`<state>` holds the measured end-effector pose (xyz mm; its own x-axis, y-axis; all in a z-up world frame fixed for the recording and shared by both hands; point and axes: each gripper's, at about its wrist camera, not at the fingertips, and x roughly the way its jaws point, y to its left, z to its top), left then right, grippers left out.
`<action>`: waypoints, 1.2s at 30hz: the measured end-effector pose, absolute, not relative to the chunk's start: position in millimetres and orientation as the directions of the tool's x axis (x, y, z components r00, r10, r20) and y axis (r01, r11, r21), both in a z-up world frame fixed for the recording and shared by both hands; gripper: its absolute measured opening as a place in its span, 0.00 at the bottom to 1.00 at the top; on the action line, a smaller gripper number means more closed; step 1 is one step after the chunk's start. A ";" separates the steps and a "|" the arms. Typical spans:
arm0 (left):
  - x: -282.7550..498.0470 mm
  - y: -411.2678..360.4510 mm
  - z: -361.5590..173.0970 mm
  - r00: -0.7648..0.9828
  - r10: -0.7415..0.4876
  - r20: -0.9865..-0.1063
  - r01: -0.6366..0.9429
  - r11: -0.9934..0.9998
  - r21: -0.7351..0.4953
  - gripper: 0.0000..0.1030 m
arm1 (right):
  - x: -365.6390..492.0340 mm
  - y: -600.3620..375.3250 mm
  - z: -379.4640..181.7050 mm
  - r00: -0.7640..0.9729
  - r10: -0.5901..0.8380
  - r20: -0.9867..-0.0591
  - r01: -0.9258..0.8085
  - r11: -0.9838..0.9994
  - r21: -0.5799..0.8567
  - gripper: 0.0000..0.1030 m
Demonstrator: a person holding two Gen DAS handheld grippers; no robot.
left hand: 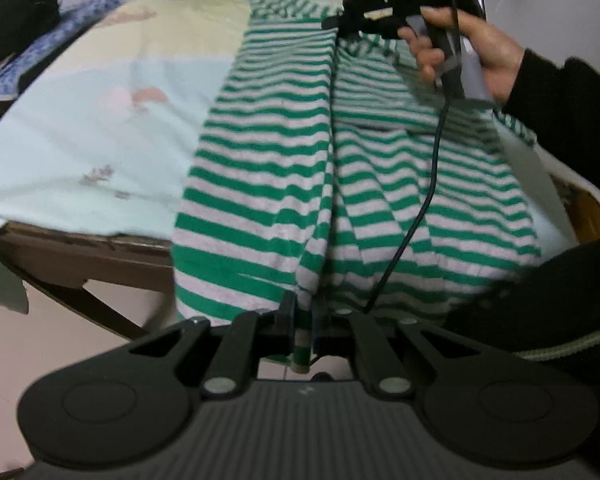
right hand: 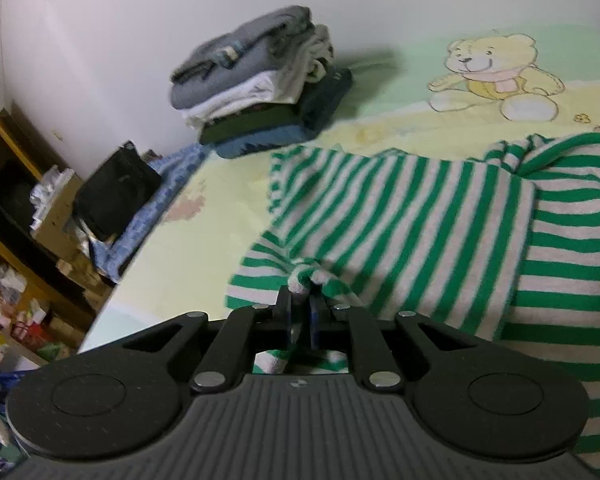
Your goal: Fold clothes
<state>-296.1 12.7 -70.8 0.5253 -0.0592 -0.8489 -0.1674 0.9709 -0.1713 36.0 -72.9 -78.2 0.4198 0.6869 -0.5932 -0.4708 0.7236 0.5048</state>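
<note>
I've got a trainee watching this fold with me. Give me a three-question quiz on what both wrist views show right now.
1. True or false: both grippers are shut on the striped garment.
2. What sits at the far end of the bed sheet, against the wall? A) a laundry basket B) a stack of folded clothes C) a pillow
3. Fill in: the cartoon printed on the sheet is a yellow ____.

Key:
1. True. The left gripper pinches its hem and the right gripper pinches a bunched edge.
2. B, the stack of folded clothes.
3. Bear: the teddy bear print.
</note>
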 end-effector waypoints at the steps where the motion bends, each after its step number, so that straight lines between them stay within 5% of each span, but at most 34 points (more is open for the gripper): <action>1: -294.4 11.9 -72.8 0.523 -0.068 -0.850 -0.162 0.971 -0.178 0.03 | 37.9 -73.8 -81.4 0.419 0.681 -0.600 -0.466 0.729 0.502 0.09; 5: -291.2 8.4 -81.3 0.494 -0.098 -0.864 -0.135 0.973 -0.187 0.07 | 43.9 -75.5 -89.1 0.390 0.688 -0.612 -0.468 0.721 0.511 0.11; 10: -305.0 12.4 -83.5 0.463 -0.114 -0.879 -0.132 0.972 -0.195 0.07 | 42.4 -87.3 -79.8 0.340 0.707 -0.621 -0.502 0.695 0.516 0.32; 12: -315.0 20.0 -78.3 0.463 -0.088 -0.882 -0.150 0.973 -0.176 0.15 | 35.1 -94.6 -72.3 0.347 0.682 -0.644 -0.527 0.709 0.468 0.33; 14: -325.7 31.2 -70.6 0.474 -0.037 -0.880 -0.184 0.973 -0.140 0.43 | 22.7 -100.2 -59.9 0.366 0.681 -0.634 -0.579 0.700 0.418 0.33; 18: -324.0 66.0 -65.1 0.517 0.044 -0.855 -0.286 0.950 -0.124 0.51 | 2.3 -94.2 -38.4 0.360 0.731 -0.579 -0.685 0.628 0.368 0.36; 20: -313.9 80.1 -74.3 0.526 0.003 -0.850 -0.281 0.944 -0.171 0.63 | 1.3 -76.9 -38.2 0.314 0.761 -0.567 -0.715 0.583 0.385 0.38; 26: -292.9 93.0 -101.9 0.509 -0.083 -0.857 -0.271 0.929 -0.251 0.70 | 33.8 -38.7 -59.8 0.345 0.694 -0.632 -0.642 0.665 0.381 0.39; 28: -294.4 92.4 -103.4 0.516 -0.085 -0.853 -0.273 0.927 -0.258 0.68 | 50.1 -34.7 -68.9 0.358 0.669 -0.652 -0.589 0.703 0.399 0.37; 30: -299.0 91.3 -103.0 0.530 -0.111 -0.841 -0.268 0.919 -0.290 0.50 | 63.0 -40.3 -77.7 0.352 0.654 -0.670 -0.543 0.725 0.422 0.17; 32: -302.9 87.7 -103.6 0.535 -0.124 -0.836 -0.261 0.917 -0.303 0.32 | 65.6 -43.0 -80.8 0.351 0.640 -0.683 -0.538 0.735 0.413 0.07; 36: -303.9 75.5 -102.5 0.518 -0.079 -0.852 -0.245 0.940 -0.237 0.20 | 67.0 -43.2 -63.8 0.330 0.685 -0.649 -0.542 0.700 0.464 0.20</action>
<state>-303.9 75.5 -102.5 0.5179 -0.0795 -0.8517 -0.2453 0.9401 -0.2369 67.0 -43.2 -63.8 0.3299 0.6855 -0.6490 -0.5422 0.7004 0.4641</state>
